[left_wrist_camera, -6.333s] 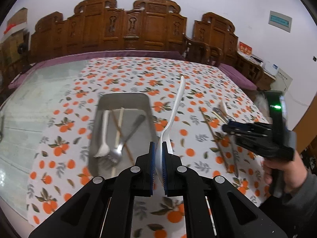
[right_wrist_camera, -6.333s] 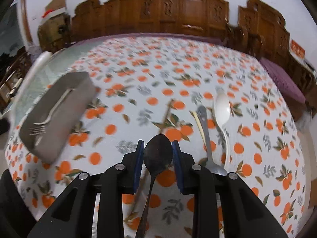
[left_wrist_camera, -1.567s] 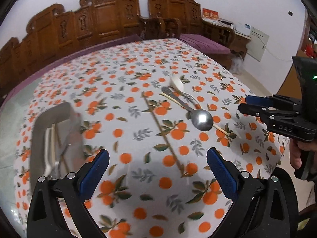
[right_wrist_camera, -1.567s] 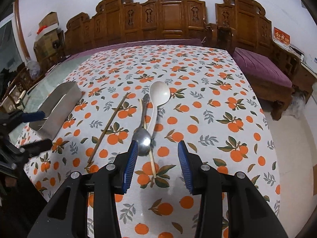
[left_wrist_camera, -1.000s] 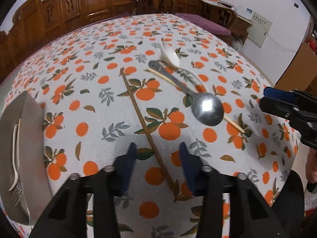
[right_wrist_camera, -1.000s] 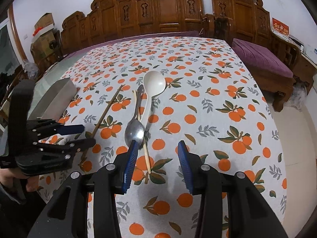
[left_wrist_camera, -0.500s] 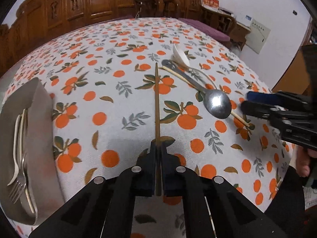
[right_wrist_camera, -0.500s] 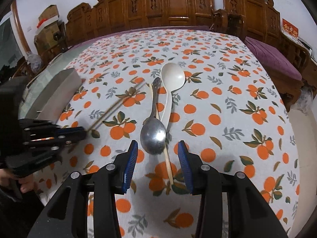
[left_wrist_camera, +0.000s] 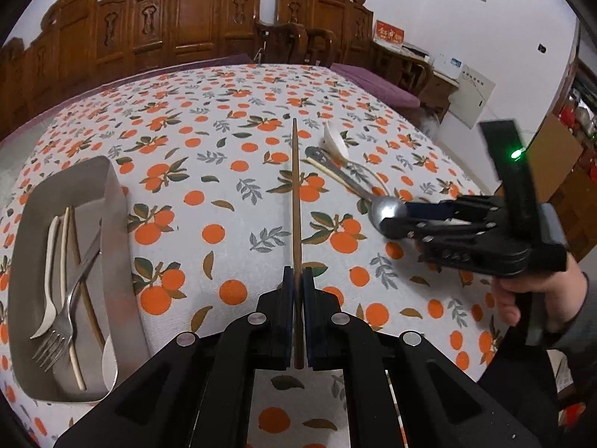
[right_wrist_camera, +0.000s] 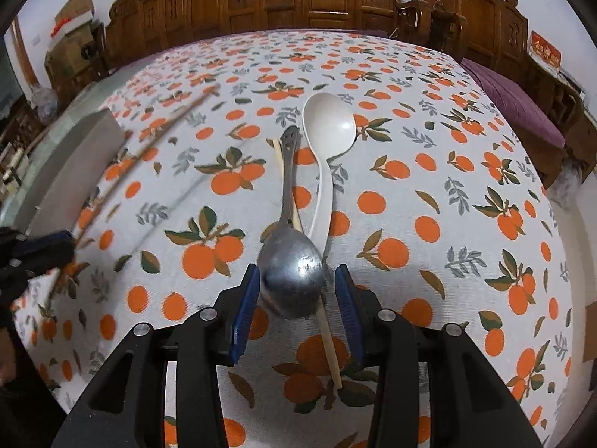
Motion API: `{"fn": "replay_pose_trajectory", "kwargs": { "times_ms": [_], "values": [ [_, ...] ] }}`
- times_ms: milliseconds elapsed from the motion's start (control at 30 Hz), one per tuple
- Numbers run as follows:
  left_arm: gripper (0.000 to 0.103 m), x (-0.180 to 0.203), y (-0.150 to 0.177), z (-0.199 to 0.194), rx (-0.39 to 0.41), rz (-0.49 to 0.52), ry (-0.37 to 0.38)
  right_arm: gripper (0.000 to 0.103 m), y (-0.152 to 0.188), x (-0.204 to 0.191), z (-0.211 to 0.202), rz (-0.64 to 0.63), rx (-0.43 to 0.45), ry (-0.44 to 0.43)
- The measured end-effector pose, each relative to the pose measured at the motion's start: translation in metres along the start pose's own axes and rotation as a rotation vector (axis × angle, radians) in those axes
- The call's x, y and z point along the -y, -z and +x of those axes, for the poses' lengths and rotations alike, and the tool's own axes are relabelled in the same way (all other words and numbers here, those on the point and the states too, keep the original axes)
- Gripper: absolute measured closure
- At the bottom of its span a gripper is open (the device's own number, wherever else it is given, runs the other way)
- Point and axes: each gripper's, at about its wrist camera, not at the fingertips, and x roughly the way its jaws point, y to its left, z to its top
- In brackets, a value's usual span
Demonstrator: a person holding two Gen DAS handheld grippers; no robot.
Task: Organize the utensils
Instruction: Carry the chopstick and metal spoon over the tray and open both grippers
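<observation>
My left gripper (left_wrist_camera: 295, 291) is shut on a brown chopstick (left_wrist_camera: 294, 194) and holds it above the orange-print cloth, pointing away from me. The chopstick also shows blurred in the right wrist view (right_wrist_camera: 149, 149). My right gripper (right_wrist_camera: 297, 295) is open, its pads either side of the bowl of a metal spoon (right_wrist_camera: 289, 261) that lies on the cloth; the spoon also shows in the left wrist view (left_wrist_camera: 386, 211). A white spoon (right_wrist_camera: 326, 127) and a pale chopstick (right_wrist_camera: 298, 224) lie beside it. The metal tray (left_wrist_camera: 112, 216) at the left holds a fork, white utensils and chopsticks.
The tray's side wall (right_wrist_camera: 71, 171) stands at the left in the right wrist view. Carved wooden chairs (left_wrist_camera: 186, 26) line the far side of the table. The table edge runs close at the right, with a purple cushion (right_wrist_camera: 518, 108) beyond.
My left gripper closed on the brown chopstick and lifted it off the cloth. My right gripper moved down and forward until its open pads straddle the metal spoon's bowl.
</observation>
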Motion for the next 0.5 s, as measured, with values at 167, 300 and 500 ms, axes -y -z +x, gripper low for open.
{"fn": "replay_pose_trajectory", "kwargs": {
  "times_ms": [167, 300, 500],
  "values": [
    [0.099, 0.002, -0.002, -0.013, 0.030, 0.005, 0.005, 0.076, 0.000, -0.007, -0.007, -0.031, 0.016, 0.028],
    [0.099, 0.001, -0.002, -0.019, 0.042, 0.004, 0.004, 0.082, -0.003, -0.012, -0.013, -0.042, 0.023, 0.027],
    [0.099, -0.004, -0.004, -0.024, 0.053, -0.001, -0.002, 0.085, -0.006, -0.023, -0.012, -0.057, 0.018, 0.007]
  ]
}}
